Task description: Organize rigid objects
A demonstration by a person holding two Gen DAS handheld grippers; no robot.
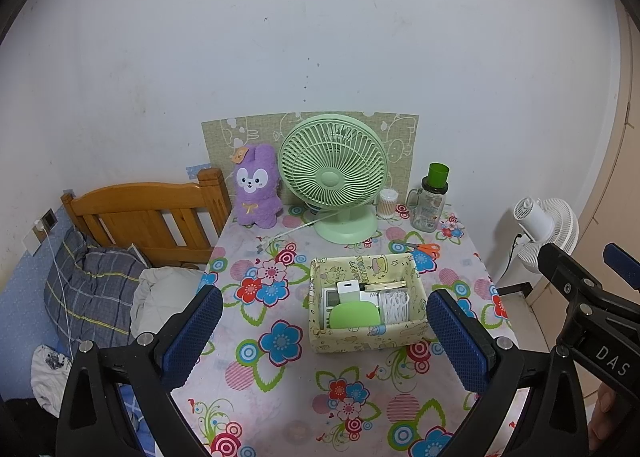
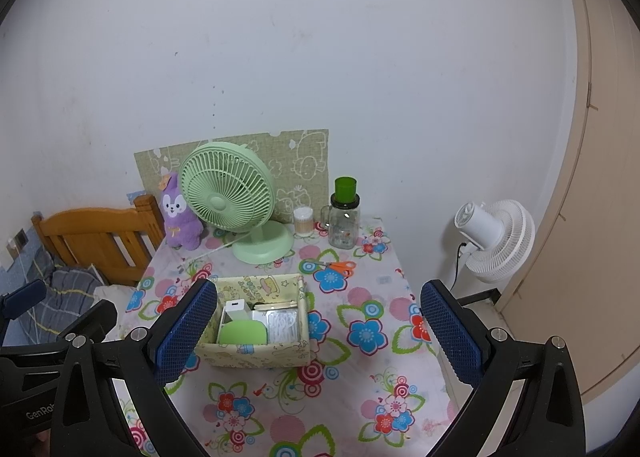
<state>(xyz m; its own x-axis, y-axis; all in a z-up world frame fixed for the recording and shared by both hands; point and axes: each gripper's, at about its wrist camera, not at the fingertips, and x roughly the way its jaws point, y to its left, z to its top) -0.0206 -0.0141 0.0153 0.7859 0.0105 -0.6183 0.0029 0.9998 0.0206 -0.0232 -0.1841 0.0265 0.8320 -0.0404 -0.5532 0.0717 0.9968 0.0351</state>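
Hovering wide open and empty above the floral tabletop [image 1: 280,377], the left claw [image 1: 324,331] and right claw [image 2: 318,331] flank the filled storage box [image 1: 366,337], orange scissors [image 1: 422,248] lying behind it.

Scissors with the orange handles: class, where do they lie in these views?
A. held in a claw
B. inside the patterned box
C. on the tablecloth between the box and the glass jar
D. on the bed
C: the scissors lie flat on the tablecloth, behind the patterned box and in front of the glass jar.
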